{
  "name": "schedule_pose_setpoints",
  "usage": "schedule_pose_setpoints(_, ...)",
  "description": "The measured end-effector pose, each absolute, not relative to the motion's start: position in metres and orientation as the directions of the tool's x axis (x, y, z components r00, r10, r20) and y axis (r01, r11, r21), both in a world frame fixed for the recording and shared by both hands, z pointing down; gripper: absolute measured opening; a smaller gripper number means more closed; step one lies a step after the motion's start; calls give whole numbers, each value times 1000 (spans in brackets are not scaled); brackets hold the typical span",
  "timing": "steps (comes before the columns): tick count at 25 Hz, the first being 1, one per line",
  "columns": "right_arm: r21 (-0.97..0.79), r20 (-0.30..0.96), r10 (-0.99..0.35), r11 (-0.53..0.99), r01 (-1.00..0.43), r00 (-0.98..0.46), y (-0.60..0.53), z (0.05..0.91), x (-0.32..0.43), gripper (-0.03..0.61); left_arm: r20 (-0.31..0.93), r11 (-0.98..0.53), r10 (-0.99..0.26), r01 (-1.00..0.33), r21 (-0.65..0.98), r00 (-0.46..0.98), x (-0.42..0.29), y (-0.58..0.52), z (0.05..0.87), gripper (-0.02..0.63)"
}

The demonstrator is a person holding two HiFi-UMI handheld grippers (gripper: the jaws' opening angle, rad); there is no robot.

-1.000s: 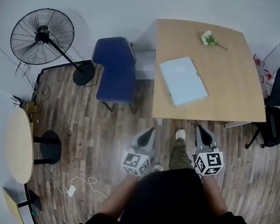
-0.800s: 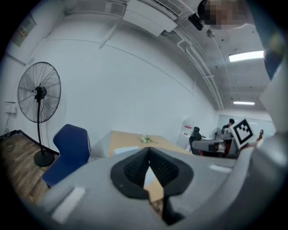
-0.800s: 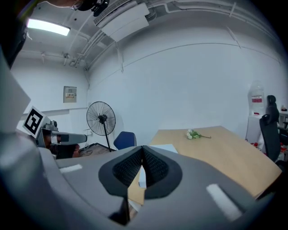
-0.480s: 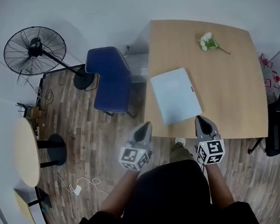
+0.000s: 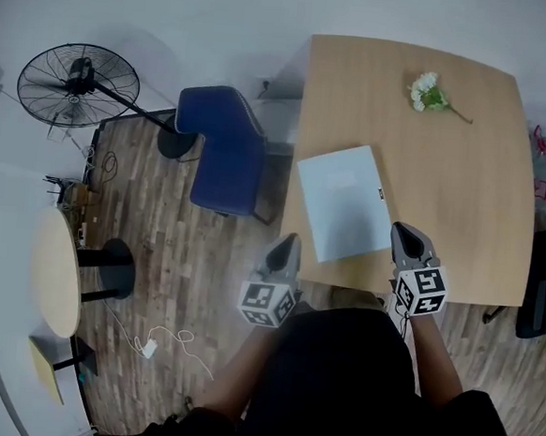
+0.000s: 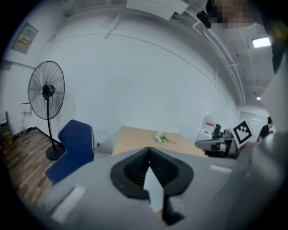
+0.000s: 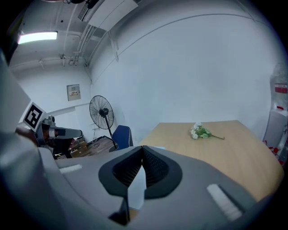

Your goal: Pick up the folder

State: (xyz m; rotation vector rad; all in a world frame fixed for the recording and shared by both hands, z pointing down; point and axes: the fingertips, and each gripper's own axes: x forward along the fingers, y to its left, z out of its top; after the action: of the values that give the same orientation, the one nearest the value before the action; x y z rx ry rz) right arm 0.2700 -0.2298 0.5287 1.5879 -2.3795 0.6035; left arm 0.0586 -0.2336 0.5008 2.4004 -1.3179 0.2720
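The pale blue folder (image 5: pixel 344 213) lay untouched by the near edge of the tabletop (image 5: pixel 462 208), where the left tool (image 5: pixel 290 242) and right tool (image 5: pixel 402 234), both closed tight on nothing, had just arrived flanking it, seemingly ready to grasp.

Head view looks steeply down; both gripper views face across the table (image 5: pixel 462 208).

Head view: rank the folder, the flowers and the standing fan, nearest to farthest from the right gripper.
1. Folder, just left of the right gripper.
2. Flowers, at the table's far side.
3. Standing fan, far off to the left.
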Motion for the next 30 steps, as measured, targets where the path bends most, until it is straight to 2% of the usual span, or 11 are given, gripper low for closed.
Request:
schedule_pose_setpoints(9, -282, 422, -766, 397, -873, -484, -264, 559, 266, 0, 438, -375, -768, -883, 283, 467, 40, -250, 549, 2)
schedule_pose_setpoints(15, -301, 515, -708, 380, -875, -484, -271, 582, 253, 0, 513, -314, -735, -893, 321, 443, 19, -255, 587, 2)
schedule_pose_setpoints(19, -281, 556, -684, 380, -881, -472, -280, 609, 260, 0, 519, -276, -712, -868, 412, 473, 23, -261, 611, 3)
schedule_pose_setpoints(21, -267, 591, -660, 383, -884, -464, -281, 630, 266, 3, 501, -220, -723, -846, 485, 475, 20, -264, 620, 36)
schedule_pose_setpoints(23, -273, 635, -616, 385, -881, -466, -279, 650, 271, 35, 510, -178, -715, -830, 529, 478, 18, -263, 632, 66)
schedule_pose_setpoints(27, -372, 705, -481, 374, -849, -521, -274, 687, 270, 171, 559, -144, -639, -796, 588, 528, 25, -256, 668, 155)
schedule_pose_setpoints(30, -408, 726, -436, 348, -844, -531, -278, 709, 273, 238, 553, -115, -597, -743, 659, 582, 33, -255, 691, 222)
